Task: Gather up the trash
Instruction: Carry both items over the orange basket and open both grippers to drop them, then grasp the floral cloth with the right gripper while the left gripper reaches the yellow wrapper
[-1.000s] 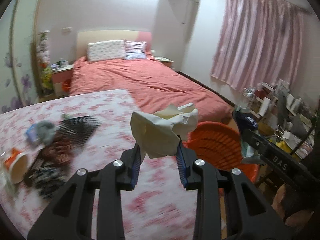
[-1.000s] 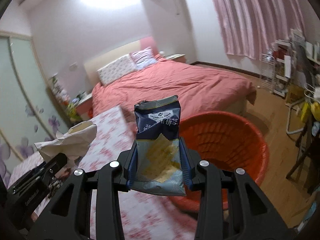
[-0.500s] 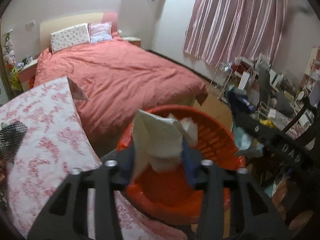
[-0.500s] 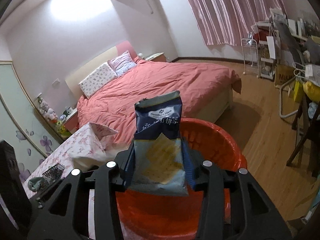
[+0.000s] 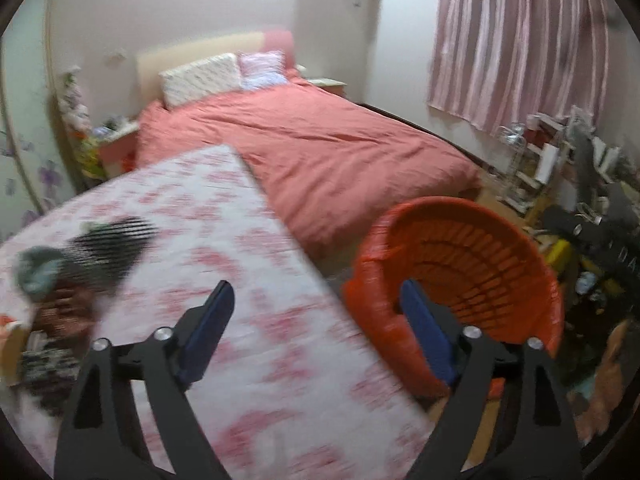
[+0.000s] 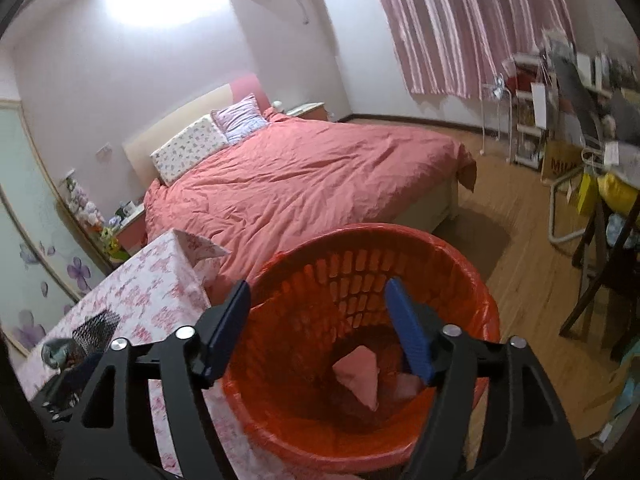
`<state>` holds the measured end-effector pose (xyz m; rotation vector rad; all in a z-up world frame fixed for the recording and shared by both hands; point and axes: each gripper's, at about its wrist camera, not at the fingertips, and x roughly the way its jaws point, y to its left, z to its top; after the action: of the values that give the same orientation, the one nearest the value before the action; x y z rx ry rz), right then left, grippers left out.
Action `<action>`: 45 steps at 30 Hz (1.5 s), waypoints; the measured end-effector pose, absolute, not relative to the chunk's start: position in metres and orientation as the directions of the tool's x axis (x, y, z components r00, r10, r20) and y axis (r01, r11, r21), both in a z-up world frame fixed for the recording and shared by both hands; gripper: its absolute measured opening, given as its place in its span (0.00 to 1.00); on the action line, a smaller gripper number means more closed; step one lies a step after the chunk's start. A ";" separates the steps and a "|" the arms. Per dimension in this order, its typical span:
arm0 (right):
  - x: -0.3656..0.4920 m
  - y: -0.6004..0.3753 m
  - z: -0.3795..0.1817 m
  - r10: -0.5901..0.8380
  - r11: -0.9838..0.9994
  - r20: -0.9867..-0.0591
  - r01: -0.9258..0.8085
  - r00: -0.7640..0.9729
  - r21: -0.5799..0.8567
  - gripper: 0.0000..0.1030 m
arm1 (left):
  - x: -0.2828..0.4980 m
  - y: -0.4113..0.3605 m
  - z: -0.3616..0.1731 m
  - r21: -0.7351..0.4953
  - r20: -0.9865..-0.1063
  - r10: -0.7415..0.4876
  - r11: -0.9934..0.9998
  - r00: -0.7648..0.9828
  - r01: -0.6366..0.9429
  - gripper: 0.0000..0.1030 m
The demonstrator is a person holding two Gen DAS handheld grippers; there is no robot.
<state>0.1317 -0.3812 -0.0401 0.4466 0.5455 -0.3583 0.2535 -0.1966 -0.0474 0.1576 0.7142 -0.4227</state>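
Beside the floral tablecloth (image 5: 248,248), both the left gripper (image 5: 316,304) and right gripper (image 6: 318,304) are opening, now empty; their trash has dropped into the orange basket (image 6: 476,280)

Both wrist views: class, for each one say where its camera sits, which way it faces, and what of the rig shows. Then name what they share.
Left wrist: rides the left gripper, facing forward and down over the floral table; its jaws are opening, nothing between them.
Right wrist: rides the right gripper, facing down into the orange basket; jaws opening, nothing between.
Shared: basket, table, bed, curtain.
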 end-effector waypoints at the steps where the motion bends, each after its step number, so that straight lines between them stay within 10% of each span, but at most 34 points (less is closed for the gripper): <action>1: 0.132 -0.374 -0.038 -0.202 0.852 -0.566 0.428 0.799 0.300 0.70 | 0.250 -0.183 -0.046 0.014 -0.658 -0.300 0.912 0.691 0.409 0.84; 24: 0.177 -0.115 -0.058 0.158 0.984 -0.673 -0.056 0.722 0.170 0.73 | 0.222 0.146 -0.048 0.002 -0.673 0.107 0.990 0.732 -0.143 0.86; 38: 0.214 -0.023 -0.072 0.252 0.968 -0.690 -0.168 0.678 0.188 0.73 | 0.230 0.194 -0.059 -0.093 -0.699 0.081 0.975 0.710 -0.203 0.86; 45: 0.212 -0.027 -0.089 0.230 0.973 -0.753 -0.171 0.616 0.158 0.21 | 0.243 0.190 -0.069 -0.113 -0.716 0.058 0.974 0.695 -0.198 0.86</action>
<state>0.2125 -0.0268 -0.0893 0.0732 0.8773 0.2310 0.2431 0.1897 -0.0689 -0.1866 0.7902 0.1437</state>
